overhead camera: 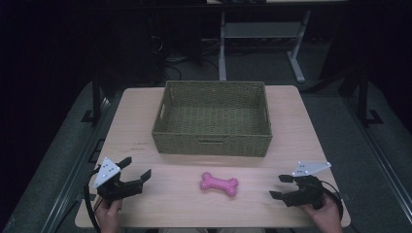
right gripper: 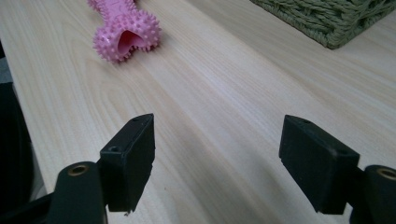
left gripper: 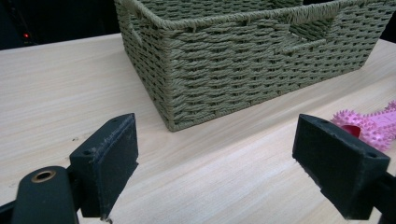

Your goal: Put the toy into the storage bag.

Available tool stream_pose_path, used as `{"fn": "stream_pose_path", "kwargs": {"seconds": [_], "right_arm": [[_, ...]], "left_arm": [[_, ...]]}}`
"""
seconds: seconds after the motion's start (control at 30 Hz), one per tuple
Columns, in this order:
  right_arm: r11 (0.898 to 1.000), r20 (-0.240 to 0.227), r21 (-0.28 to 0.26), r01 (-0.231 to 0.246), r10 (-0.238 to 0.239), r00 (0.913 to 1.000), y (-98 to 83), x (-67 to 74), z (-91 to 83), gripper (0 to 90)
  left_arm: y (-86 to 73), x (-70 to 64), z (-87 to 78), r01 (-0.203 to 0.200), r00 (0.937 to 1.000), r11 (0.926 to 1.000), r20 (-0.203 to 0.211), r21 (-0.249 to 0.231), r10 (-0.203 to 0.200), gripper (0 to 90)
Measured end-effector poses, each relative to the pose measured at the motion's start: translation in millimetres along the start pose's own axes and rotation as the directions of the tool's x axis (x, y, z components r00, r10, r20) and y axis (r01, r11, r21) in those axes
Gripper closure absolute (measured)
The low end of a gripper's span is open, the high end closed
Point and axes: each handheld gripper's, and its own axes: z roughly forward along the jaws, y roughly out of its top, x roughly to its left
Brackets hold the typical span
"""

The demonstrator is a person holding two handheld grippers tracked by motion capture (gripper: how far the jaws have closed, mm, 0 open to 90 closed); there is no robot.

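Left gripper point(overhead camera: 135, 167) lower left, right gripper point(overhead camera: 281, 187) lower right; jaws wide, empty. Bone point(overhead camera: 219, 184) between, lower centre; basket point(overhead camera: 212, 143) above.

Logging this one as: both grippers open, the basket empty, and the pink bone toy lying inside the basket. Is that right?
Not quite. The pink bone toy is not inside the basket; it lies on the table in front of it, between the left gripper and the right gripper, as the high view shows. The rest holds: both grippers are open and the basket is empty.
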Motion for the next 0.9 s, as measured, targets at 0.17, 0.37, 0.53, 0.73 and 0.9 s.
{"fn": "stream_pose_path", "kwargs": {"seconds": [0.17,0.37,0.53,0.73,0.9], "right_arm": [[1.000,0.003,0.025,0.009,-0.009,1.0000,7.6,-1.9,4.8,24.9],[0.997,-0.007,0.039,0.060,-0.059,0.9982,21.8,7.1,8.9,23.3],[0.997,-0.018,0.044,0.071,-0.070,0.9974,27.6,9.0,11.5,21.3],[0.993,-0.043,0.073,0.090,-0.087,0.9952,35.4,11.8,13.5,21.3],[0.990,-0.057,0.090,0.110,-0.105,0.9929,44.1,14.4,14.2,20.9]], "left_arm": [[-0.7,0.3,1.6,0.006,1.0000,1.0000,0.003,0.002,-0.006,13.8],[-0.9,-1.2,2.1,0.001,0.9999,1.0000,0.015,-0.002,-0.001,13.9],[-1.4,-0.1,2.1,0.003,0.9999,1.0000,0.011,-0.001,-0.003,13.8],[-1.5,-0.2,0.7,-0.006,0.9999,1.0000,0.009,-0.003,0.006,13.8],[-2.0,0.4,0.2,-0.004,1.0000,1.0000,0.006,-0.004,0.004,13.8]]}}
